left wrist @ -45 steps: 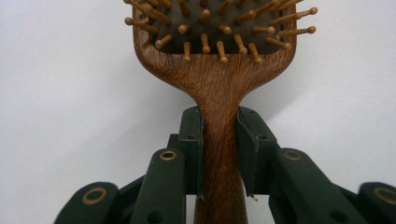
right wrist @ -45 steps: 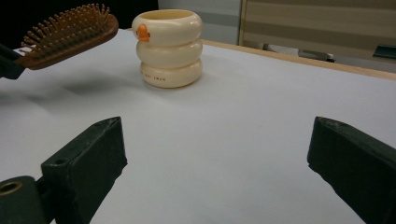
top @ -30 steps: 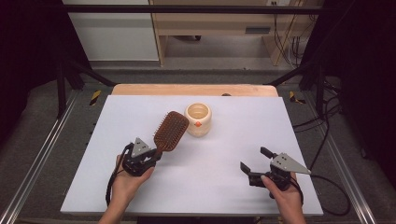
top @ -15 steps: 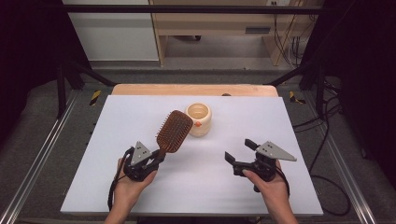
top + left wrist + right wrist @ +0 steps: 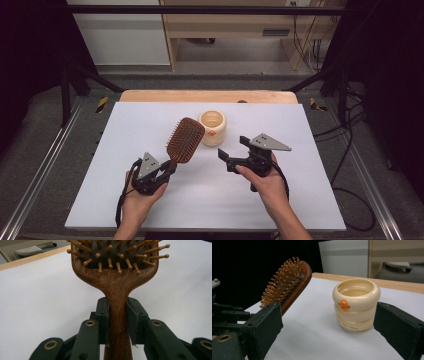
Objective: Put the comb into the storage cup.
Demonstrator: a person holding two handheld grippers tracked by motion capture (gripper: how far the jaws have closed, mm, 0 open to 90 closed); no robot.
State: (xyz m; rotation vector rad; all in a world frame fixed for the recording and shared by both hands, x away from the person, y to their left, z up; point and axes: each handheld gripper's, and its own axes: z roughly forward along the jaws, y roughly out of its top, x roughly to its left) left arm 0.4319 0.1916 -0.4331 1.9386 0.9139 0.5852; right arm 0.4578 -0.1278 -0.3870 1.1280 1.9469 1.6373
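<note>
Left hand-held gripper (image 5: 169, 169) is clamping the handle of a wooden hairbrush (image 5: 184, 140), its two jaws pressing on either side of the narrow neck just below the head, as the left gripper view is showing close up (image 5: 117, 322). From above, the hairbrush is pointing away from the person and slightly to the right, its head raised off the white worktop (image 5: 300, 130) with the bristles facing up and toward the camera.

Right hand-held gripper (image 5: 233, 151) is being held with its jaws spread wide and gripping nothing. In the right gripper view those jaws are framing a cream ridged cup (image 5: 356, 303) with a small orange mark on its side. This cup (image 5: 212, 128) is standing upright on the worktop, just beside the brush head and a little beyond the right hand-held gripper, apart from it.
</note>
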